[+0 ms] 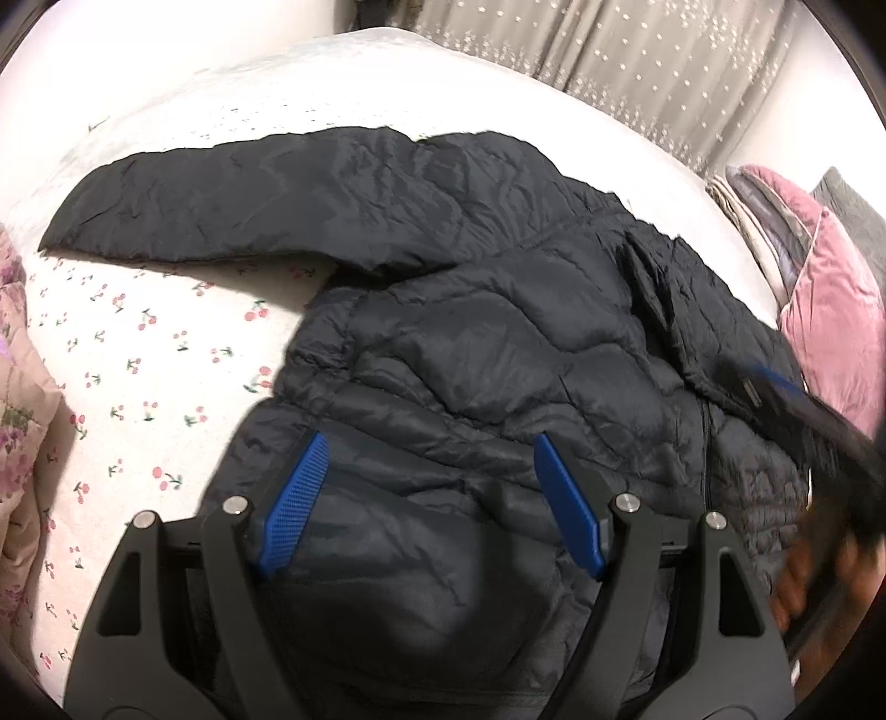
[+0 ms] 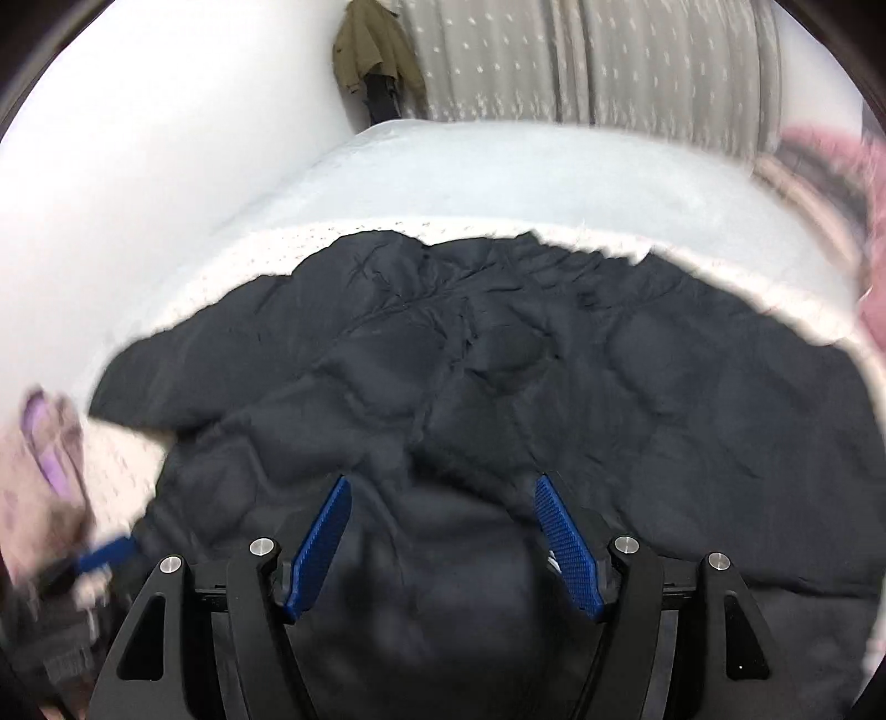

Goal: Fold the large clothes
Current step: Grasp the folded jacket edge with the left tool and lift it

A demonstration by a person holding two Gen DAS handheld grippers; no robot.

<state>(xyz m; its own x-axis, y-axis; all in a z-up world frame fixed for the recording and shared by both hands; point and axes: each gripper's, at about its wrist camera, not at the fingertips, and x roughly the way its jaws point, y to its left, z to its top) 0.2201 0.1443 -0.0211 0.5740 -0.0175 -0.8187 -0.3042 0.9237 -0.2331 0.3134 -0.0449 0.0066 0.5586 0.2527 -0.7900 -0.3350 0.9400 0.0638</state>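
Note:
A black quilted puffer jacket lies spread on a bed, one sleeve stretched out to the far left. My left gripper hovers over the jacket's near part, blue pads wide apart, with fabric below them and nothing pinched. My right gripper is also open over the jacket, a bulge of cloth lying loose between its fingers. In the left wrist view the right gripper is a blurred dark shape at the right edge, with a hand behind it. The left gripper shows blurred at lower left in the right wrist view.
The bed has a white cherry-print sheet. A pink quilt and folded bedding lie at the right, and a floral quilt at the left edge. Patterned curtains hang behind, and an olive coat hangs by the wall.

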